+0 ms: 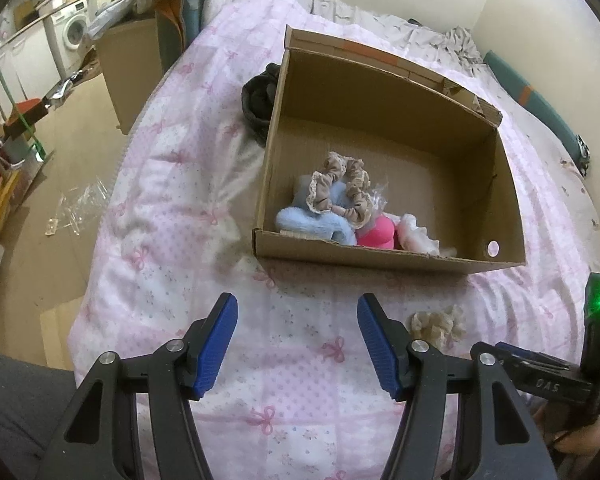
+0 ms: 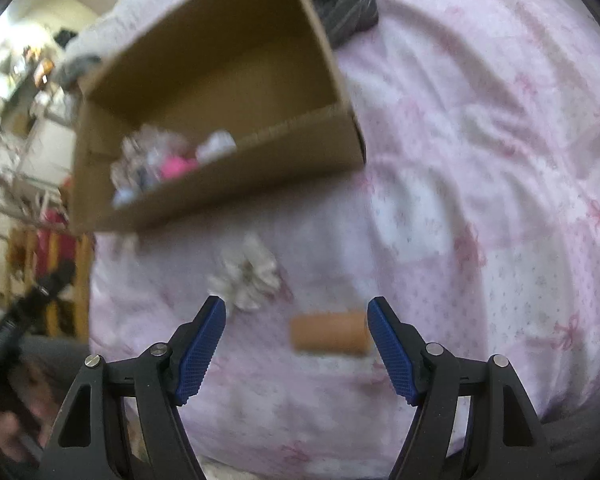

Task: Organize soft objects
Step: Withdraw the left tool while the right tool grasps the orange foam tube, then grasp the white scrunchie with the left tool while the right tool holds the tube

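Nearest to me, my left gripper (image 1: 298, 340) stands wide open and holds nothing; it hovers over bare quilt (image 1: 172, 208) and touches no item. My right gripper (image 2: 296, 340) is likewise wide open and empty. In the right wrist view, a tan roll (image 2: 330, 334) lies on the quilt between its fingers, close to the right pad, but I cannot tell whether there is contact; the view is blurred.

Just beyond the right gripper's left finger lies a white scrunchie (image 2: 246, 276), loose on the quilt. The left wrist view shows the same piece as a cream scrunchie (image 1: 438, 320) to the right of my left gripper, short of the box.

Farther out stands the box (image 1: 380, 258), open at the top. Inside, against its near wall, sit a beige scrunchie (image 1: 342, 186), a blue plush (image 1: 312, 220), a pink item (image 1: 376, 232) and a white frilly piece (image 1: 414, 234). The rest of the box floor is bare.

Beyond the box's far left corner, a dark bundle (image 1: 260, 98) rests on the quilt, touching the box wall.

Status, by my judgement: the task is partly done. Four items are boxed. The scrunchie and the roll are left outside, and possibly the dark bundle too.
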Demonstrator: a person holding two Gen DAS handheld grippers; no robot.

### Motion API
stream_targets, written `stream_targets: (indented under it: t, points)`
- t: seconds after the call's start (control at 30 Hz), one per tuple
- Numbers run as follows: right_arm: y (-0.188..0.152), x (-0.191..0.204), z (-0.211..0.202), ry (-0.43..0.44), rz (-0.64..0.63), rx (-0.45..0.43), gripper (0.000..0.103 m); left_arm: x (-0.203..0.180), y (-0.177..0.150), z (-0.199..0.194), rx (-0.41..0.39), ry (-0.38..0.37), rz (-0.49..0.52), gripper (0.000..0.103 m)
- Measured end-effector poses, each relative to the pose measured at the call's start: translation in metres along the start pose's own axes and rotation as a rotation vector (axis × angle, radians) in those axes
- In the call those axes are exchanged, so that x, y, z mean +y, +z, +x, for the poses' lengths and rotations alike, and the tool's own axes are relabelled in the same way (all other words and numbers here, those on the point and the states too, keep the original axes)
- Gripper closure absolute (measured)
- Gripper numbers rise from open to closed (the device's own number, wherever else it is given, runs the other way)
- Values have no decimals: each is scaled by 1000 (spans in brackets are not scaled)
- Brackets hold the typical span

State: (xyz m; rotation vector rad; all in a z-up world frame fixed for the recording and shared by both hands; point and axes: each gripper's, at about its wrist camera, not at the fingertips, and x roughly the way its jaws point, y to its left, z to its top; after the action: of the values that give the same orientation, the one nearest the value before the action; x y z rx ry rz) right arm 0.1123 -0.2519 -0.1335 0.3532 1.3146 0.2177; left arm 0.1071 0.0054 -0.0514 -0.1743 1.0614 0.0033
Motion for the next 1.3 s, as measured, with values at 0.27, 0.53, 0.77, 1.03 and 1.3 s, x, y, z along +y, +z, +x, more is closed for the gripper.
stream_targets:
  t: [0.27, 0.53, 0.77, 1.03, 1.3]
  points:
    - [-3, 7, 29, -107, -39, 89, 25, 4, 1, 4, 15, -7, -18, 44]
    - [-14, 26, 43, -205, -151, 106, 27, 1, -1, 6, 20, -1, -1, 44]
    - [-22, 40, 55, -304, -243, 107, 55, 2, -3, 8, 23, 8, 1, 44]
    - [-21, 44, 50, -290, -257, 96, 92, 2, -3, 8, 26, 6, 5, 44]
    - [-11, 40, 4, -128, -173, -80, 93, 2, -4, 9, 25, 5, 6, 44]
